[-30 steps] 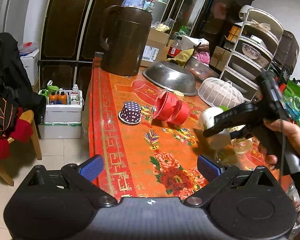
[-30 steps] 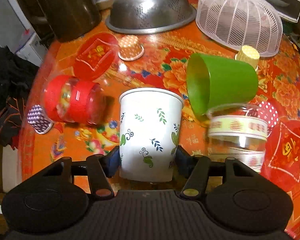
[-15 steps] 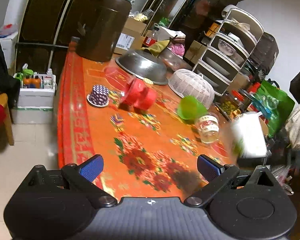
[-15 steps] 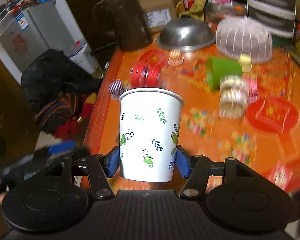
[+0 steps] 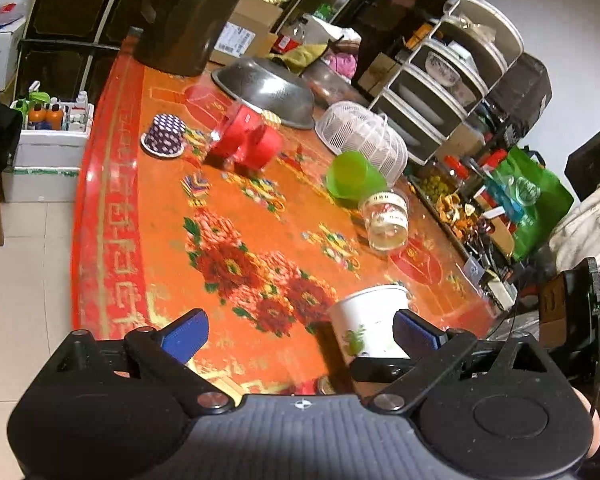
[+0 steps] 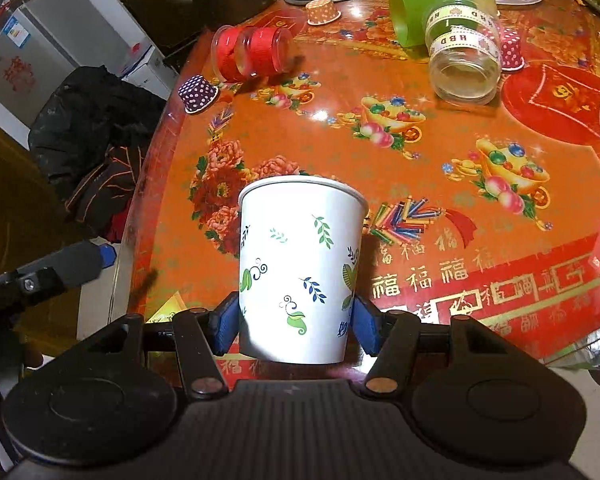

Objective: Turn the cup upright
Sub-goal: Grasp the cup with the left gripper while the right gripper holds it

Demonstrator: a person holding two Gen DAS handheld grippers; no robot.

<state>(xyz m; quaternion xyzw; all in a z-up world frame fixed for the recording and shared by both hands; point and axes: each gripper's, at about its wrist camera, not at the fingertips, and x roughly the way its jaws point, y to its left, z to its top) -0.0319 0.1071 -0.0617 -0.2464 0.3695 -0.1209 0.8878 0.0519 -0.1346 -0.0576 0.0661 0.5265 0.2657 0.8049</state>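
Observation:
A white paper cup (image 6: 300,268) with a leaf print stands rim up between the blue pads of my right gripper (image 6: 296,320), which is shut on its lower part, over the near edge of the red flowered table (image 6: 440,168). I cannot tell whether its base touches the table. The same cup (image 5: 370,326) shows in the left wrist view at the table's near right edge. My left gripper (image 5: 300,330) is open and empty, just short of the table's near edge. One of its fingers (image 6: 80,264) shows at the left of the right wrist view.
On the table lie a red-lidded jar (image 6: 250,54) on its side, a green cup (image 6: 418,10) on its side, a glass jar (image 6: 464,60), small dotted paper cups (image 6: 196,92), a steel colander (image 5: 264,94) and a white mesh cover (image 5: 360,138). A dark pot (image 5: 180,16) stands at the back.
My right gripper has carried the paper cup back down and in toward the table's near edge. My left gripper has swung so the cup now sits just in front of its right finger.

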